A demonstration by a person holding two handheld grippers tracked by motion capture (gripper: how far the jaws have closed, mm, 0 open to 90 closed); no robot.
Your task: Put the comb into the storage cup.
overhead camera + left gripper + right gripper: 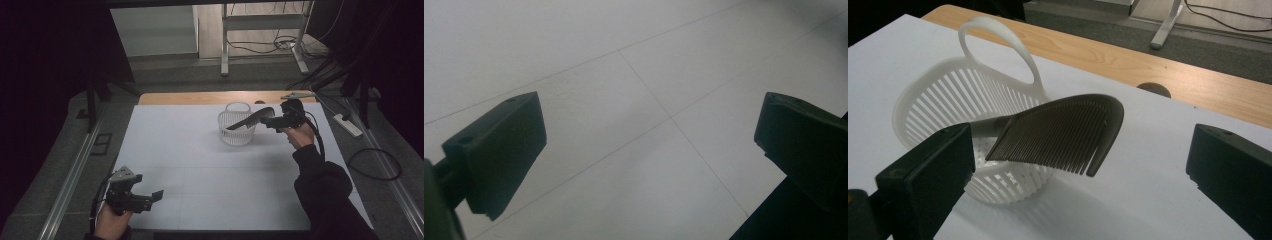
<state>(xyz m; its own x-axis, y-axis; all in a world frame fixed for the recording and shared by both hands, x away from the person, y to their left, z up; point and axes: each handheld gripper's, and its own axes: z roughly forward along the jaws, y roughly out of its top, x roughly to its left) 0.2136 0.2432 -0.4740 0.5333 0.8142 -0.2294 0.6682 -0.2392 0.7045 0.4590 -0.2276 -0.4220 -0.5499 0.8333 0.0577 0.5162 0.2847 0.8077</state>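
Note:
A white slatted basket (pixel 235 136) with a loop handle stands at the back middle of the white table (pixel 200 170). A dark comb (pixel 252 120) lies tilted across its right rim, teeth down, its handle end inside the basket. My right gripper (pixel 266 121) hovers just right of the basket, open, with the comb's wide end ahead of its jaws. In the right gripper view the comb (pixel 1063 130) rests on the basket (pixel 938 95), and neither jaw of the right gripper (pixel 1080 137) touches it. My left gripper (pixel 155 196) is open and empty at the near left corner, over bare table (pixel 649 165).
A wooden strip (pixel 200 97) runs along the table's far edge, with a round hole (pixel 1154 89) in it. On the floor to the right lie a power strip (pixel 347 125) and cables (pixel 375 165). Metal frame legs (pixel 225 45) stand beyond the table.

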